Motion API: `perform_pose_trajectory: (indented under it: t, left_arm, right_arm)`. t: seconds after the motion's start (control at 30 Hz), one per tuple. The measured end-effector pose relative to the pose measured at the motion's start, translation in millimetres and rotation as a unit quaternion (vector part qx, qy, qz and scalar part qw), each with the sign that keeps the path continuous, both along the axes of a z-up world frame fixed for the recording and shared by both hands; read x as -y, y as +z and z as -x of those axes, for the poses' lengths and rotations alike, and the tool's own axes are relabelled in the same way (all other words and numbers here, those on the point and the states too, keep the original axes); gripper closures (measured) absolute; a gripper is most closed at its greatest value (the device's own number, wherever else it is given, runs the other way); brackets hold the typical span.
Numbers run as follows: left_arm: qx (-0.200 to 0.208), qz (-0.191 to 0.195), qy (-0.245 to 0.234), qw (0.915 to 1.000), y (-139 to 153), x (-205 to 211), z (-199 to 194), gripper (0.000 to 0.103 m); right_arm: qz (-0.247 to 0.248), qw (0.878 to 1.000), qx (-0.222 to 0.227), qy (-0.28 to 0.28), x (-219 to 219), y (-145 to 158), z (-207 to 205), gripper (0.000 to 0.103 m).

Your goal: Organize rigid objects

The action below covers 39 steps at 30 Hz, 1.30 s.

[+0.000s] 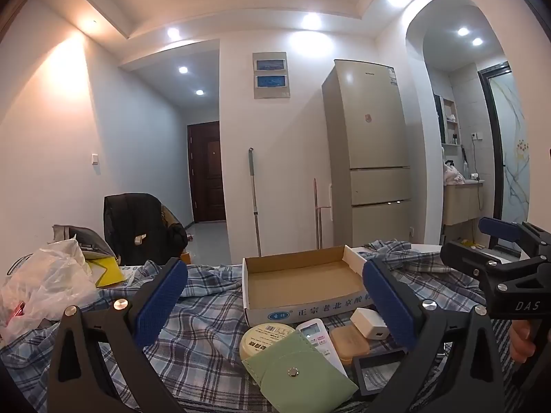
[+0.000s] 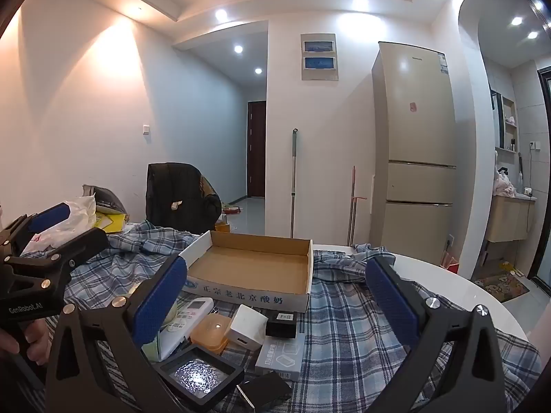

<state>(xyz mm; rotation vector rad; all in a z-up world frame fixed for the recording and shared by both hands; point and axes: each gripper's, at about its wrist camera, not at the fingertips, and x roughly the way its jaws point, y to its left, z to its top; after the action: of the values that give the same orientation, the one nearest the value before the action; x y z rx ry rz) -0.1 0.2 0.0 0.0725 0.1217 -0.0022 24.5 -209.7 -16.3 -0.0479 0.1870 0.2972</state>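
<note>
Open-jawed left gripper (image 1: 272, 304) and right gripper (image 2: 275, 304) before shallow-walled cardboard box (image 1: 299, 284).

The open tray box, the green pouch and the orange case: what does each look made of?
Tray box: cardboard, matte brown inside, white printed outer wall; the folded flaps show it.
Green pouch: seemingly faux leather or felt, matte, with a metal snap on its flap.
Orange case: probably plastic, semi-translucent, with rounded moulded corners and a small glint on its lid.
</note>
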Motion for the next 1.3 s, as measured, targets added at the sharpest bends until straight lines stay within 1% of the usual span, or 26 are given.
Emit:
perform_pose_trajectory:
  t: [0.1,0.13,0.2,0.3,0.47,0.73,0.93,1.03,1.17,1.3]
  left_arm:
    - [0.002,0.007,-0.001,1.0,0,0,-1,0.0]
    - [0.008,0.023,0.004,0.9997,2,-6,1,0.0]
    - [0.014,0.024,0.01,0.9996,4,-8,3,0.0]
    - [0.011,0.03,0.034,0.9989,6,-16,2,0.0]
    - [0.005,0.043,0.03,0.9986,2,-19,1,0.0]
    - [-0.004,0.045,0.031,0.9985,-2,-22,-5,0.0]
    - [0.003,0.035,0.026,0.9991,-2,-14,-1,0.0]
    - [0.007,0.032,0.033,0.9989,-1,-14,0,0.0]
    - [0.004,0.052,0.025,0.9983,-1,-21,-1,0.0]
    - [0.001,0.062,0.017,0.9979,0,-24,-1,0.0]
  right_arm:
    - [0.005,1.0,0.004,0.0,0,0,0,0.0]
    - [0.005,1.0,0.004,0.0,0,0,0,0.0]
    - [0.008,1.0,0.007,0.0,0,0,0,0.0]
    - [0.007,1.0,0.006,0.0,0,0,0,0.0]
    - [0.007,1.0,0.007,0.0,0,1,1,0.0]
    - [0.011,1.0,0.012,0.0,-1,1,4,0.0]
    - [0.01,1.0,0.011,0.001,2,4,4,0.0]
    - [0.01,1.0,0.012,0.001,1,3,5,0.0]
    - [0.01,1.0,0.011,0.0,1,3,5,0.0]
    - [0.01,1.0,0.011,0.0,2,3,4,0.0]
